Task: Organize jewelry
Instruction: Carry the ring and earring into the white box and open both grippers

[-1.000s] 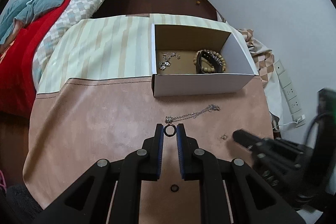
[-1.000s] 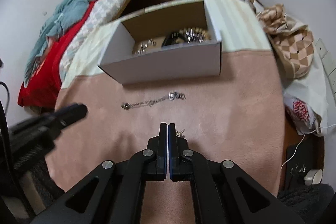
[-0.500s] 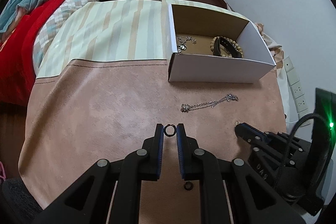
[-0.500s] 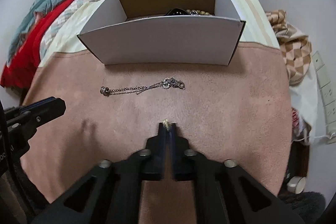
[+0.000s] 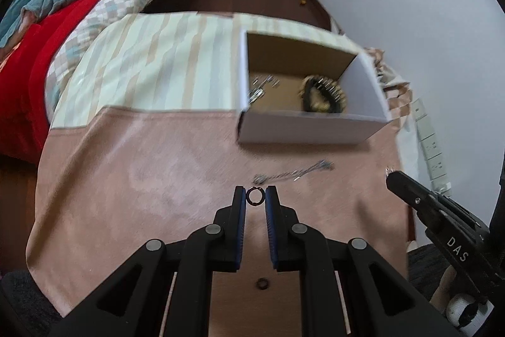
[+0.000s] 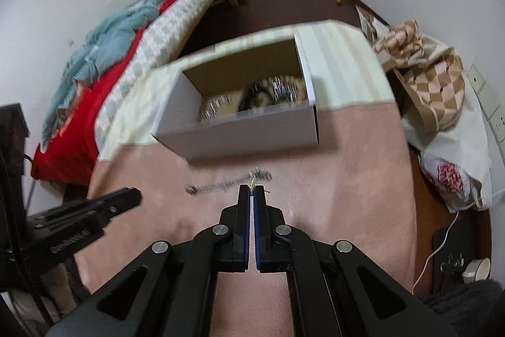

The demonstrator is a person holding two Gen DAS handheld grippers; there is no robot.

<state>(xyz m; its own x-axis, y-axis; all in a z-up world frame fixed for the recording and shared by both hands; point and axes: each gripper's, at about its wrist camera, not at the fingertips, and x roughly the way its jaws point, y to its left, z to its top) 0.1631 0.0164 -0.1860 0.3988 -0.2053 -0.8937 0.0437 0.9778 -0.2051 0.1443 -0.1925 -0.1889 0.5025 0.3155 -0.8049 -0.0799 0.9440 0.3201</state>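
My left gripper (image 5: 255, 195) is shut on a small black ring (image 5: 254, 195), held above the pink table cover. My right gripper (image 6: 252, 191) is shut on a tiny gold earring (image 6: 252, 186), its tip showing in the left wrist view (image 5: 390, 170). A silver chain (image 5: 292, 174) lies on the cover in front of the white cardboard box (image 5: 303, 130); it also shows in the right wrist view (image 6: 227, 183). The box (image 6: 240, 136) holds a beaded bracelet (image 5: 325, 95) and a silver piece (image 5: 258, 89). Another small dark ring (image 5: 262, 284) lies below my left fingers.
The pink table cover (image 5: 142, 179) meets a striped cloth (image 5: 151, 68) behind. A bed with red and teal bedding (image 5: 63, 5) stands at the left. Bags (image 6: 435, 90) and a wall socket (image 5: 432, 144) are at the right.
Both grippers have lifted and swung toward the box while keeping their grip. The view is blurred from motion.
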